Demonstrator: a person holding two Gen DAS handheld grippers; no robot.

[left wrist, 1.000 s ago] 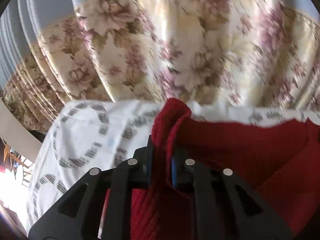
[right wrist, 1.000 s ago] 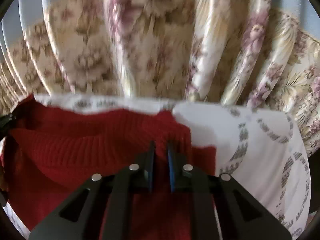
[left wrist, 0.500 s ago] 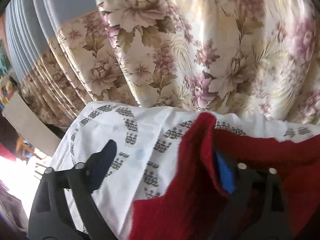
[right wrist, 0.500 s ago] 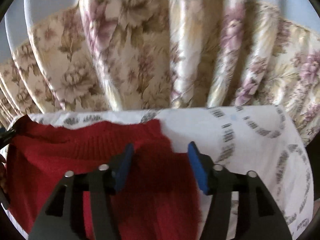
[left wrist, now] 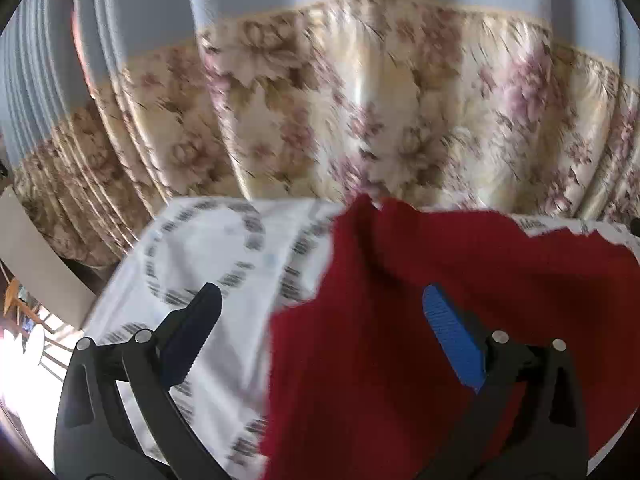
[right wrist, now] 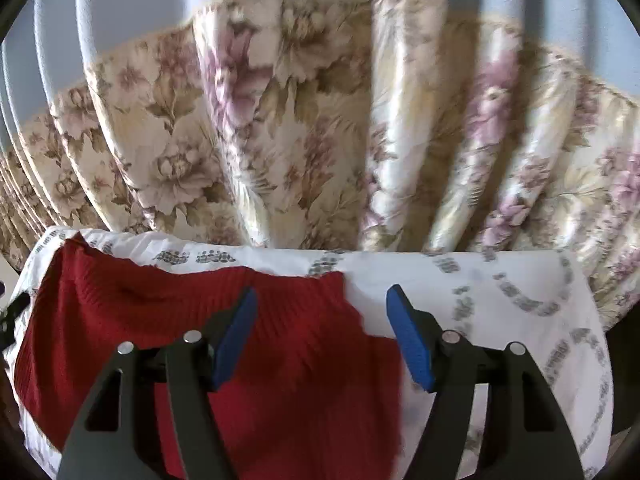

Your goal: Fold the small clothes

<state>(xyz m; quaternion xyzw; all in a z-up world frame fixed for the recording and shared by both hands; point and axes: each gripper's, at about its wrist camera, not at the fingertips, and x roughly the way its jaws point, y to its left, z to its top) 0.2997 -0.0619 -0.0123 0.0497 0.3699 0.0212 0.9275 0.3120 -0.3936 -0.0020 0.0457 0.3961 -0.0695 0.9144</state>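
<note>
Red garment (right wrist: 280, 360) under both grippers: ribbed knit cloth, matt, slightly fuzzy. White sheet (right wrist: 500, 292) beneath, w/ grey print: thin smooth cloth, matt, lightly creased. Floral curtain (right wrist: 300, 140) ahead: satin-like cloth, glossy sheen on folds. Gripper pads (left wrist: 452, 332): blue, ridged, matt; arms matt black plastic w/ shiny metal rivets.

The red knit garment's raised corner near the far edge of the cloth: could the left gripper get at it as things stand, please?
Probably yes. The left gripper is open, its jaws still spreading, with nothing pinched between them. The raised corner of the red knit garment lies straight ahead on the white patterned cloth, and nothing stands in between.
</note>
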